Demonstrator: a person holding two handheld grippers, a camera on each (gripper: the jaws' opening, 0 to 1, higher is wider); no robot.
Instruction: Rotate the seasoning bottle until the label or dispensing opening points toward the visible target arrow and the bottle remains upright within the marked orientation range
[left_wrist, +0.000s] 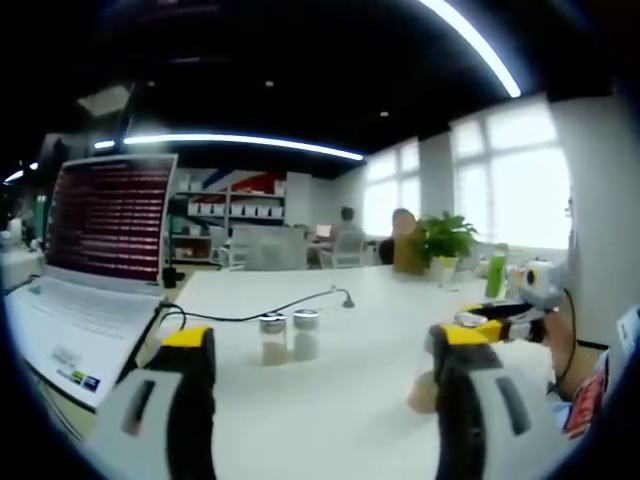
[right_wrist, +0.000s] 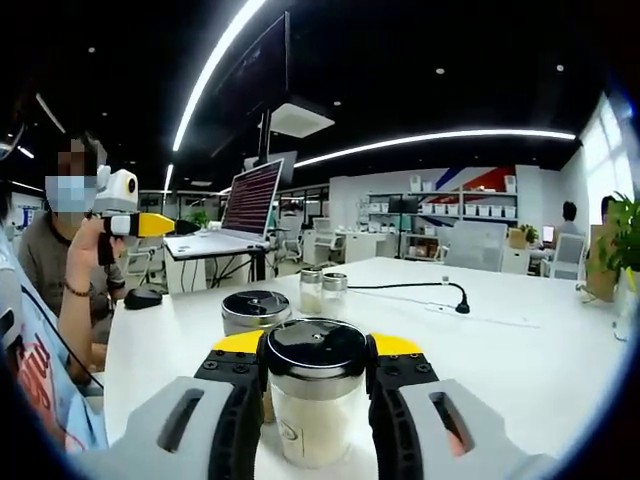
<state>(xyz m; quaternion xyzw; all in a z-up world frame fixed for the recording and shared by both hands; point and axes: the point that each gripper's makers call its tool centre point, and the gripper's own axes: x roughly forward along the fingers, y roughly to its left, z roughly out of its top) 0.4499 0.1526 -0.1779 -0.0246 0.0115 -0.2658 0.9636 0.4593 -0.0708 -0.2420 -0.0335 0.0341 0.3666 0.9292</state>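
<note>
Right gripper view: seasoning bottle (right_wrist: 314, 398) stands upright, clamped between the fingers (right_wrist: 238, 385).

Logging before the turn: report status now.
Right gripper shut on seasoning bottle, upright. Left gripper open, holding nothing. Second bottle close behind; two shakers mid-table. No target arrow seen.

Right hand-held gripper (right_wrist: 316, 385) clamping upright seasoning bottle (right_wrist: 315, 400), second jar (right_wrist: 255, 311) just behind, white table (right_wrist: 520, 360)
</note>
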